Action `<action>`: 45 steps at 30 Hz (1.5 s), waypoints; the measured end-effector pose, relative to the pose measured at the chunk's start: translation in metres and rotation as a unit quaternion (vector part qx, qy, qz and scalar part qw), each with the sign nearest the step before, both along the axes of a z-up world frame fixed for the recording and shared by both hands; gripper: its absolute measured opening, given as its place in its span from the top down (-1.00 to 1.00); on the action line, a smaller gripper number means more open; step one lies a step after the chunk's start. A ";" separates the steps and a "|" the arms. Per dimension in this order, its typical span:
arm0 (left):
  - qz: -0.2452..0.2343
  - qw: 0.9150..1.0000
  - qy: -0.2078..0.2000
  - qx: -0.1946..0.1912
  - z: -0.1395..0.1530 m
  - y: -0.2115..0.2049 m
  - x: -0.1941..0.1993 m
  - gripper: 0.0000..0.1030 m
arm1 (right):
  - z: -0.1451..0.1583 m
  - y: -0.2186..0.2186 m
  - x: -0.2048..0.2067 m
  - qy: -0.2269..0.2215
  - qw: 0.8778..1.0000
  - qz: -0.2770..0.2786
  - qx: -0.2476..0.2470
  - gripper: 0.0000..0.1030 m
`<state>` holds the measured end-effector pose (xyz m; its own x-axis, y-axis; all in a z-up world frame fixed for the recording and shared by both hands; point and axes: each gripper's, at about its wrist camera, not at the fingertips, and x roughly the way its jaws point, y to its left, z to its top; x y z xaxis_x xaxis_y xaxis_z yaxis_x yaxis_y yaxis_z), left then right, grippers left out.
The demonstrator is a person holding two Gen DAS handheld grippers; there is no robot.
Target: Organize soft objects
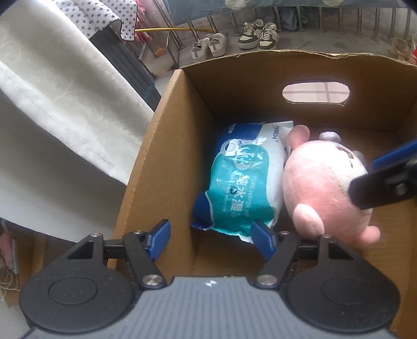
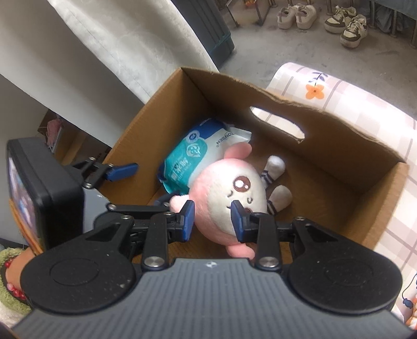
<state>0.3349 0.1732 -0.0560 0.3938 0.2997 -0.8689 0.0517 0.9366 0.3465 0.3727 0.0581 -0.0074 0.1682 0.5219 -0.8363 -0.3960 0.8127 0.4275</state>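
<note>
Angling steeply down into the brown cardboard box (image 2: pixel 338 146), the right gripper (image 2: pixel 212 221) is clamping the pink plush toy (image 2: pixel 224 193); the left gripper (image 1: pixel 209 238), fingers (image 1: pixel 160 234) wide and empty, is straddling the box's side wall.

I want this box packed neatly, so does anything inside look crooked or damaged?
The pink plush lies tilted, resting partly on the wet-wipes pack, itself skewed in the cardboard box. No damage visible.

left wrist: close, steeply down into cardboard box (image 1: pixel 161 167) from its 6 o'clock | right wrist: close, steeply down | shared: box interior, shoes (image 2: pixel 297 15) at 12 o'clock
</note>
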 end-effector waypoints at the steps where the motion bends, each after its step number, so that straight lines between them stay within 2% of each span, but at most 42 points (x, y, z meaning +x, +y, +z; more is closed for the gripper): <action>1: 0.002 1.000 0.001 -0.003 0.001 0.001 0.000 -0.35 | -0.003 0.003 0.002 0.006 1.000 0.000 -0.003 0.40; 8: -0.004 1.000 -0.002 -0.007 0.006 -0.006 -0.007 -0.43 | -0.010 0.017 0.014 0.023 1.000 -0.016 0.008 0.39; 10: -0.009 1.000 -0.008 -0.012 0.009 -0.007 -0.009 -0.48 | -0.005 0.013 0.013 0.015 1.000 -0.024 0.014 0.39; 18: -0.017 0.998 -0.044 -0.039 0.043 -0.024 -0.042 -0.66 | 0.040 -0.028 -0.016 -0.036 0.997 -0.039 0.059 0.38; 22: -0.023 0.996 -0.071 -0.045 0.066 -0.036 -0.065 -0.70 | 0.065 -0.053 -0.040 -0.065 0.994 -0.042 0.076 0.19; 30: -0.034 0.991 -0.115 -0.051 0.108 -0.056 -0.115 -0.72 | 0.108 -0.100 -0.101 -0.106 0.989 -0.044 0.098 0.08; 35: -0.050 0.987 -0.137 -0.065 0.130 -0.072 -0.155 -0.72 | 0.135 -0.149 -0.152 -0.127 0.981 -0.055 0.133 -0.06; 37: -0.063 0.984 -0.144 -0.079 0.138 -0.082 -0.176 -0.75 | 0.144 -0.178 -0.178 -0.141 0.977 -0.067 0.143 -0.23; 42: -0.119 0.970 -0.164 -0.132 0.151 -0.110 -0.227 -0.85 | 0.159 -0.265 -0.252 -0.185 0.965 -0.108 0.150 -0.42; 45: -0.149 0.962 -0.173 -0.150 0.148 -0.136 -0.250 -0.85 | 0.154 -0.323 -0.296 -0.206 0.956 -0.143 0.150 -0.49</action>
<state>0.0851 0.0372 0.0916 0.7052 -0.1142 -0.6998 0.2627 0.9588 0.1083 0.0766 -0.2646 0.1468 0.6234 0.6112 -0.4877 -0.3603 0.7781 0.5146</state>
